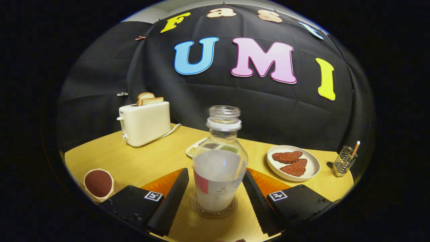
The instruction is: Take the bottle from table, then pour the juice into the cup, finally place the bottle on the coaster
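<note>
Clear plastic bottle (219, 161) upright on round coaster (215, 207), claw (215, 195) spread.

The clear plastic bottle (220, 161) covers most of the round printed coaster (214, 207) beneath it; you see only a rim. At your 12 o'clock it also hides most of a small white dish (195, 148). At 8 o'clock the red-filled cup (98, 183) is partly cut off. The gripper (217, 196) finger bases run out of view.
</note>
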The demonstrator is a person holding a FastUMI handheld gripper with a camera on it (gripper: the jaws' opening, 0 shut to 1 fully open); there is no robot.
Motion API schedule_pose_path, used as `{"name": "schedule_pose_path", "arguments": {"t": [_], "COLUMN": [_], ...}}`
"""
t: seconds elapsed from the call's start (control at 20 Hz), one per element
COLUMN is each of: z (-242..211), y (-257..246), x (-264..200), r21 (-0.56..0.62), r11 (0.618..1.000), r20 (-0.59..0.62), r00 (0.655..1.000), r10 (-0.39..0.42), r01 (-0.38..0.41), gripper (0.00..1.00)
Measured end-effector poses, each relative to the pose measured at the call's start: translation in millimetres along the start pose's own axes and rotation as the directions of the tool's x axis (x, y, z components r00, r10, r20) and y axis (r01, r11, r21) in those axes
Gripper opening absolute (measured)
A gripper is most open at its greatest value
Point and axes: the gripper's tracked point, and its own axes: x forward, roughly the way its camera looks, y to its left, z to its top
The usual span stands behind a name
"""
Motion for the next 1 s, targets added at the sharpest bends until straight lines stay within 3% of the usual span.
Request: {"name": "schedule_pose_path", "arguments": {"t": [0.2,0.3,0.6,1.0], "z": [-13,-19,6,79], "y": [9,5,-1,-72], "x": [-24,-44,-122,-229], "r21": [0.058,0.073,0.129,0.136], "r11": [0.998,0.997,0.991,0.981], "r20": [-0.082,-0.120,-0.139,-0.039], "r00": [0.996,0.992,0.990,0.991], "r10": [0.044,0.032,0.035,-0.131], "r01": [-0.040,-0.023,-0.017,0.135], "gripper": [0.98,0.98,0.98,0.99]}}
